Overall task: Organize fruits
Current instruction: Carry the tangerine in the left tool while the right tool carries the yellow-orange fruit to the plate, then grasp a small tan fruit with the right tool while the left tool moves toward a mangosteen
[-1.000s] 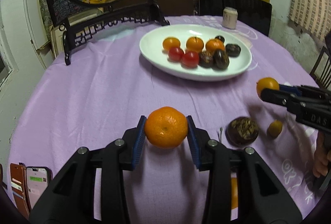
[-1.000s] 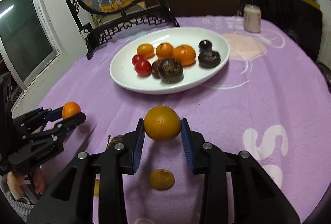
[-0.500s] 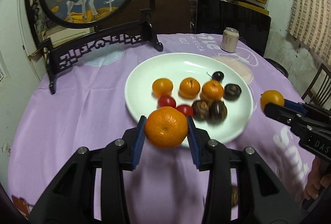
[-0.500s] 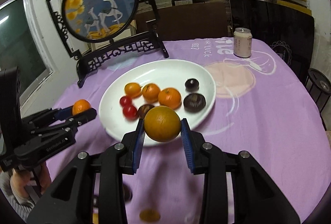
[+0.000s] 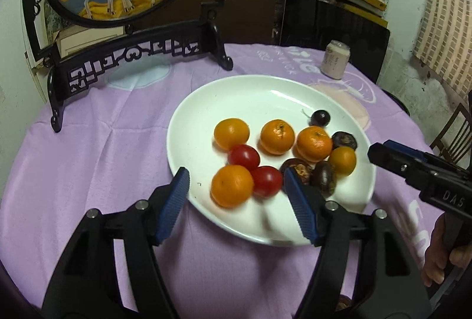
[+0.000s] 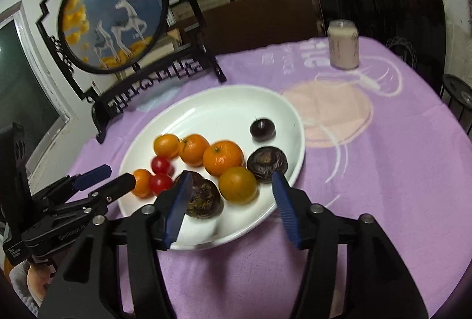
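A white plate (image 5: 206, 100) on the purple cloth holds several tangerines, two red tomatoes and dark round fruits. My left gripper (image 5: 236, 180) hangs over the plate's near rim with its jaws opening. A tangerine (image 5: 232, 186) lies on the plate between the blue pads, which do not touch it. My right gripper (image 6: 231, 176) is over the same plate (image 6: 212, 109), jaws opening too. An orange (image 6: 237, 185) rests free on the plate between its pads. Each gripper shows in the other's view: the right gripper (image 5: 383, 154) and the left gripper (image 6: 118, 177).
A round deer picture on a black carved stand (image 5: 138, 53) rises behind the plate on the left. A pale can (image 5: 336, 59) stands at the back right. One dark fruit (image 5: 342, 304) lies on the cloth near the front edge. A hand (image 5: 442, 254) holds the right gripper.
Both grippers carried their fruits forward from the near table to over the plate. Their jaws then spread, and the tangerine and the orange now lie on the plate.
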`<state>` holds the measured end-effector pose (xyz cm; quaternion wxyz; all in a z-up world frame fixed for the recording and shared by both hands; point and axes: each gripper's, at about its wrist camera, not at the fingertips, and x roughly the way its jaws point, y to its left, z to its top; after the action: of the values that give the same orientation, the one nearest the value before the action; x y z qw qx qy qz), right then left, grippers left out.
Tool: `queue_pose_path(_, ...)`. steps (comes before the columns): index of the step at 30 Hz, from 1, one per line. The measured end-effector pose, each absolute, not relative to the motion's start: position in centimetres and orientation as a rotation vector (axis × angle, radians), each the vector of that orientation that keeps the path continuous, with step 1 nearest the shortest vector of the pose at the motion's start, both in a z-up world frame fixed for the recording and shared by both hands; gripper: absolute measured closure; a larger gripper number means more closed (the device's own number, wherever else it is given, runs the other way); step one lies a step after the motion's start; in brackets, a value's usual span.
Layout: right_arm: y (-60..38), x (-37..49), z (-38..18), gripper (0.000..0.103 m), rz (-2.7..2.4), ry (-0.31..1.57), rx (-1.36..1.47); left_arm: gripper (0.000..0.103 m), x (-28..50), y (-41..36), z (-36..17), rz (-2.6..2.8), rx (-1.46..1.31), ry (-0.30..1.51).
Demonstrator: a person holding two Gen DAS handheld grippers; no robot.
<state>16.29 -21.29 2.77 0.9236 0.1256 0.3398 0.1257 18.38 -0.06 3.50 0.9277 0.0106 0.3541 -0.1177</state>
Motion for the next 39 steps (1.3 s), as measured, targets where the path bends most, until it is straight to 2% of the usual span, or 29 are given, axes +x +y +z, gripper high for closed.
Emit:
queue_pose_path(6, -21.3, 13.1, 2.5, 0.042, 0.263, 0.695, 0.236, 0.013, 15.3, 0.4, 3.1, -0.198, 0.066, 0.698)
queue_pose_path(15, -22.2, 8.6, 1.2, 0.037, 0.259, 0.704, 0.251, 0.004, 11.0, 2.1, 1.9, -0.131, 0.073, 0.711)
queue_pose_path(28, -19.8, 5.8, -0.5, 0.037, 0.314, 0.773, 0.167, 0.002, 7.8, 3.8, 2.4, -0.113, -0.013, 0.706)
queue_pose_path(39, -17.5, 3.9, -2.2, 0.037, 0.352, 0.852, 0.07, 0.002, 6.3, 1.9, 2.6, -0.169, 0.056, 0.693)
